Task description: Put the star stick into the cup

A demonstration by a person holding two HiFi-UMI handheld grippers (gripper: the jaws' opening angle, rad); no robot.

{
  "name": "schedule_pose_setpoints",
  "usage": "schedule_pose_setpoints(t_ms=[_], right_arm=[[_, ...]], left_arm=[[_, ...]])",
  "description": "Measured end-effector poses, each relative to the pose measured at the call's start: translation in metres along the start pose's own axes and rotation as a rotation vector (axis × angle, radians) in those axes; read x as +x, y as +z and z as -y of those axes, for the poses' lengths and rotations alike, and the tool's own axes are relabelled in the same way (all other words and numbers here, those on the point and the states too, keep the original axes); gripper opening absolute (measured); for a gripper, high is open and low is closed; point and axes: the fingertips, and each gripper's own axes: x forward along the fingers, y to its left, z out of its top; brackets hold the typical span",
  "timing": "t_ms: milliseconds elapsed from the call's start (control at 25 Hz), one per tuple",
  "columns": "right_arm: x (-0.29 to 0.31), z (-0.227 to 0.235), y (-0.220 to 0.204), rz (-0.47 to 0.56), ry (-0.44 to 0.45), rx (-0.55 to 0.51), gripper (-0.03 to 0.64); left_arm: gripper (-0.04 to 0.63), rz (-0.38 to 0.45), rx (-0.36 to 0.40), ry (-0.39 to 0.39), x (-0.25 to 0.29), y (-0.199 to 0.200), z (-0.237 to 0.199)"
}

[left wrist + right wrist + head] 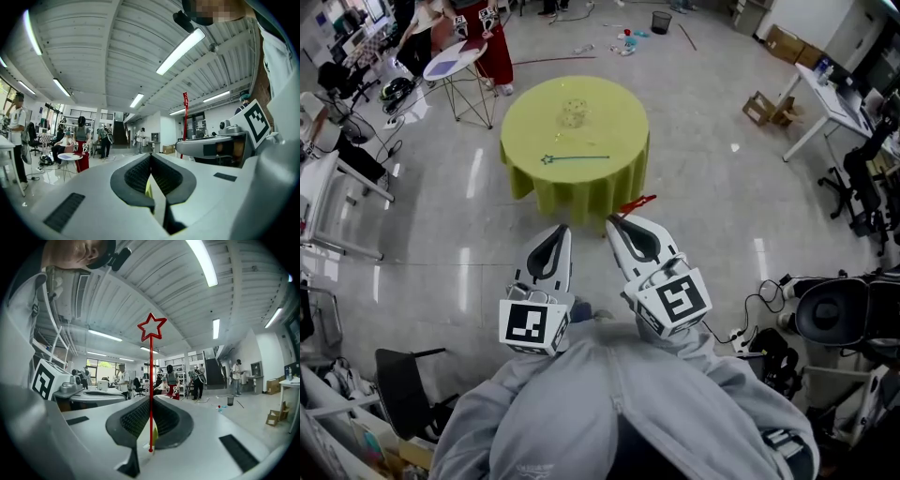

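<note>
Low in the middle of the head view, the person in the grey hoodie point(609, 403) had both tools drawn in close to the chest, noses pointing up the frame towards the table. It looked like a carrying posture rather than a working one.

The left gripper point(562, 231) point(151, 156) had its jaws pressed together on nothing. I took it to be idle and tucked out of the way. The right gripper point(613, 219) point(151, 397) was clenched on the red star stick point(637, 202) point(151, 371) near its lower end. In the right gripper view the shaft ran up the centre of the frame, with the star outline at the top. Pinching it low leaves most of the length free, which should suit lowering it into a narrow mouth.

Further up the frame stood the round table point(614, 112) under its yellow-green cloth, well apart from both grippers. A teal star stick point(577, 157) lay flat near its lower edge. Above that, near the middle of the tabletop, stood the clear cup point(573, 114), upright and apparently empty. The red stick had yet to reach it, so the person would have to approach the table first.

At the upper left was a small white side table point(455, 61).
</note>
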Motion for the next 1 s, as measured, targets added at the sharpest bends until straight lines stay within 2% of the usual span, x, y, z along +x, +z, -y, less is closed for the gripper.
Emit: schedule_pose_setpoints(t_ms=[200, 400, 1000], right_arm=[[0.014, 0.008, -0.007, -0.02, 0.006, 0.008, 0.038], [0.039, 0.019, -0.015, -0.035, -0.004, 0.013, 0.038], [0.187, 0.085, 0.002, -0.03, -0.058, -0.01, 0.038]], left_arm=[[0.018, -0.011, -0.024, 0.023, 0.009, -0.007, -0.017], [0.017, -0.015, -0.042, 0.013, 0.031, -0.015, -0.038], [0.017, 0.008, -0.005, -0.078, 0.149, 0.004, -0.146]])
